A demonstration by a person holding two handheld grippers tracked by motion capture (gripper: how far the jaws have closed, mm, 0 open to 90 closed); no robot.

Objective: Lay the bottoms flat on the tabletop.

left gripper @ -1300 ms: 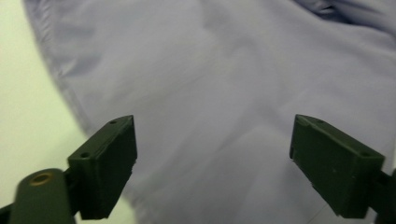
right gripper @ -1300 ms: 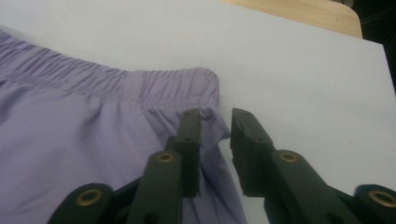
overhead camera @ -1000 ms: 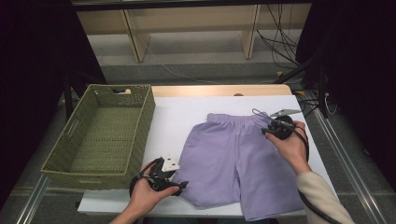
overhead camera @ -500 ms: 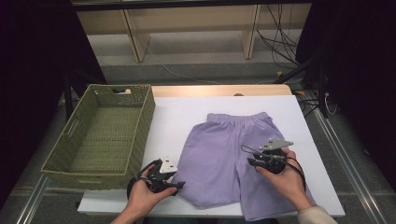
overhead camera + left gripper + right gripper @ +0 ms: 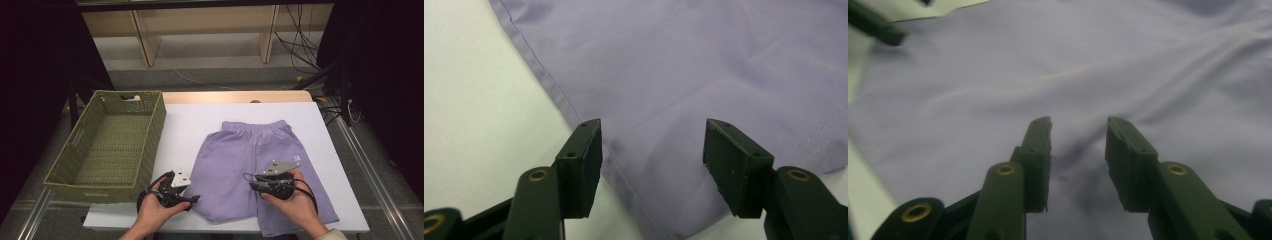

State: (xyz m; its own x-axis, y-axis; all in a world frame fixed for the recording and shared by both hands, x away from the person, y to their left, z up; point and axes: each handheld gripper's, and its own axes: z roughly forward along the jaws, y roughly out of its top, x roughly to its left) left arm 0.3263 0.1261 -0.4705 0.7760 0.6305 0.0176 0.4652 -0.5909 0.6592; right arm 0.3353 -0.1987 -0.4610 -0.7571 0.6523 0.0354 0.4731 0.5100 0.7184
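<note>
The pair of lilac cotton shorts [image 5: 255,167] lies flat on the white tabletop [image 5: 195,125], waistband away from you, both legs pointing toward your side. Your left gripper [image 5: 192,198] sits at the outer hem corner of the leg on your left; in the left gripper view its jaws stand apart over the shorts [image 5: 684,75], one pad at the stitched side edge, the other over the cloth, with nothing pinched between them. They have just opened a little further after closing. Your right gripper [image 5: 250,184], held in your right hand [image 5: 295,200], rests on the leg on your right, near the crotch seam. In the right gripper view its jaws are spread with a narrow gap, tips at the shorts [image 5: 1073,65], where the fabric puckers into a small dark fold between them; the pads do not press it. These jaws have just been opening. Left of the shorts, well apart, stands the rectangular green woven basket [image 5: 150,145] at the table's left edge.
</note>
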